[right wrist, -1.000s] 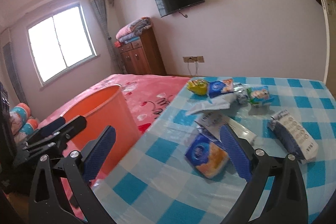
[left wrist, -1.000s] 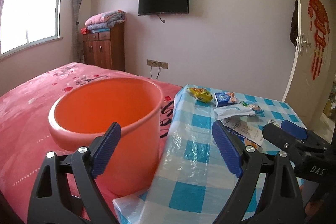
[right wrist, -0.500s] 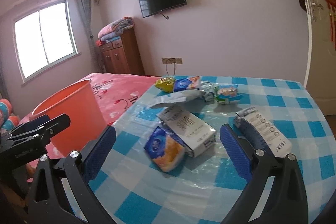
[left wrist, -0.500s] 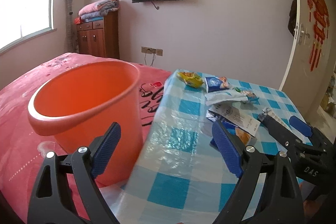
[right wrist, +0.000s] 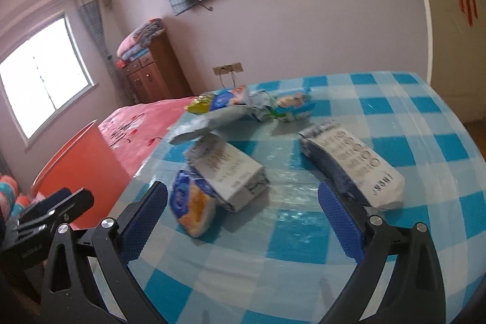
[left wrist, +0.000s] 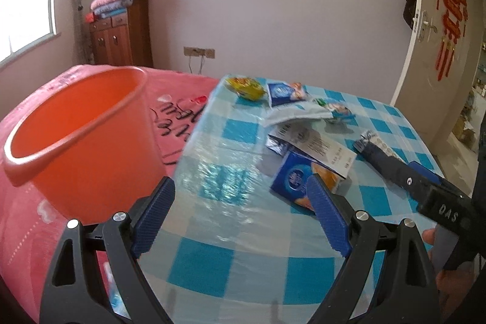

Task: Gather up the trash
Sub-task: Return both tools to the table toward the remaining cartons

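- Trash lay scattered on the checked counter [right wrist: 395, 123]: a blue-and-orange packet [right wrist: 191, 207] nearest, touching a white carton [right wrist: 226, 172], with a dark wrapped pack [right wrist: 352, 169] apart to the right.
- Packets looked light, crinkly and probably slippery; pinching one across its flat middle seemed safest.
- Right gripper [right wrist: 243, 222] and left gripper [left wrist: 240, 216] both had jaws spread, holding nothing.
- Compared with a second before, both had closed in on the litter; the orange bin [left wrist: 82, 138] sat further left.
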`<action>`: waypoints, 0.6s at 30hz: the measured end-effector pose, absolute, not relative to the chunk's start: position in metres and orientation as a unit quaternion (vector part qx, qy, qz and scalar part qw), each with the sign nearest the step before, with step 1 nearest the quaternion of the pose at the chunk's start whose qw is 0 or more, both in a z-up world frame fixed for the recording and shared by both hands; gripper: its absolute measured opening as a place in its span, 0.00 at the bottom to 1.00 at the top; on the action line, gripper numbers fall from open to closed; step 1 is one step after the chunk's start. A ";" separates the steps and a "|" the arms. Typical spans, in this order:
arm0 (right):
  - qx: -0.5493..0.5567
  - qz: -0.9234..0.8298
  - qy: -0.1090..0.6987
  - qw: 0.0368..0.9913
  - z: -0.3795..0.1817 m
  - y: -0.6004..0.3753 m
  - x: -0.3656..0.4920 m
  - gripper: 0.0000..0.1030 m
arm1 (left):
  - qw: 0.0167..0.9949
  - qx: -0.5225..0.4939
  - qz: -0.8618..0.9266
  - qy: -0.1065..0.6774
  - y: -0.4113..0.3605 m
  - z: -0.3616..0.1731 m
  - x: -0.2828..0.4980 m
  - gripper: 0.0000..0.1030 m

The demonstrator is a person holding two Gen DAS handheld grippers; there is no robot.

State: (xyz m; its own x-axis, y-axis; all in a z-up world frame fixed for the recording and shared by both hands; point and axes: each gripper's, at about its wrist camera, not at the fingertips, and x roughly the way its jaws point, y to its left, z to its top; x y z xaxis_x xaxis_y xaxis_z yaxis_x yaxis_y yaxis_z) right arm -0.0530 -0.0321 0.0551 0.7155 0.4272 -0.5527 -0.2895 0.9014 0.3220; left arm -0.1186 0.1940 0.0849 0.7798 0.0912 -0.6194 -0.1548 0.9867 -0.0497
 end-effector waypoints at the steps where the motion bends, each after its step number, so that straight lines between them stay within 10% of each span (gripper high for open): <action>1: 0.110 0.190 0.324 0.920 0.054 -0.037 -0.051 0.95 | 0.941 -0.051 0.062 0.330 0.192 0.083 -0.117 0.86; 18: 0.125 0.108 0.351 0.922 0.031 -0.105 -0.017 0.95 | 0.904 -0.155 0.007 0.398 0.161 0.051 -0.071 0.86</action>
